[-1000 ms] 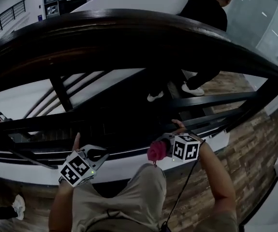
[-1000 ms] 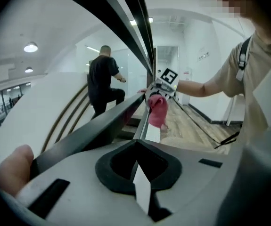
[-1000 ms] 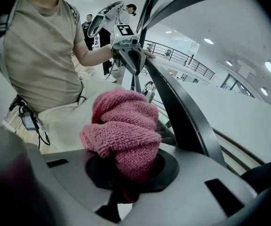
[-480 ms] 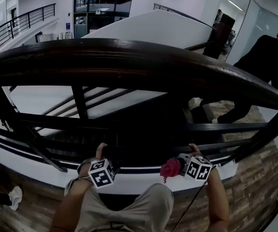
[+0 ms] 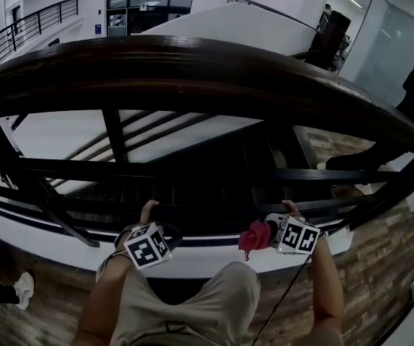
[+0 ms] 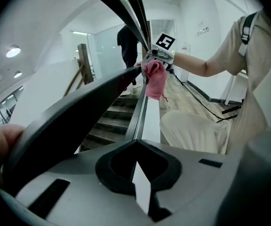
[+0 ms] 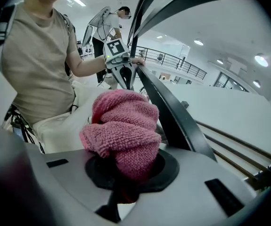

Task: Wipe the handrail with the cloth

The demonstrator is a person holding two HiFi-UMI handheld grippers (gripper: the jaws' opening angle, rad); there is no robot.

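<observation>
1. Head view looks down on a big dark handrail (image 5: 192,67) that curves across the top, with thinner bars under it. The person stands close, with both hands down by the low bar (image 5: 214,218).
2. The right gripper (image 5: 270,232) has its jaws squeezed tight on a pink cloth (image 5: 255,236). The cloth sits in a lump on the near side of the low bar, well below the top handrail.
3. The left gripper (image 6: 136,145) has its jaws pressed together with nothing in them. It is by the same low bar, off to the left, apart from the cloth.
4. I think the wiping is about to start, or is between two strokes. To do it well, the cloth should be pushed flat on the rail and then slid along in one long, slow go. The grip must be tight so the cloth does not drop down the stairs (image 6: 109,124).
5. The empty left gripper should keep out of the cloth's way.
6. Right gripper view shows what the head view cannot. The fluffy cloth is caught right between the jaws, and the low bar runs just beside it. I cannot tell if they touch.
7. Left gripper view shows its own closed jaws up close. It also shows the cloth hanging from the other gripper, farther along the bar.
8. Only the head view shows the whole top handrail at once.
</observation>
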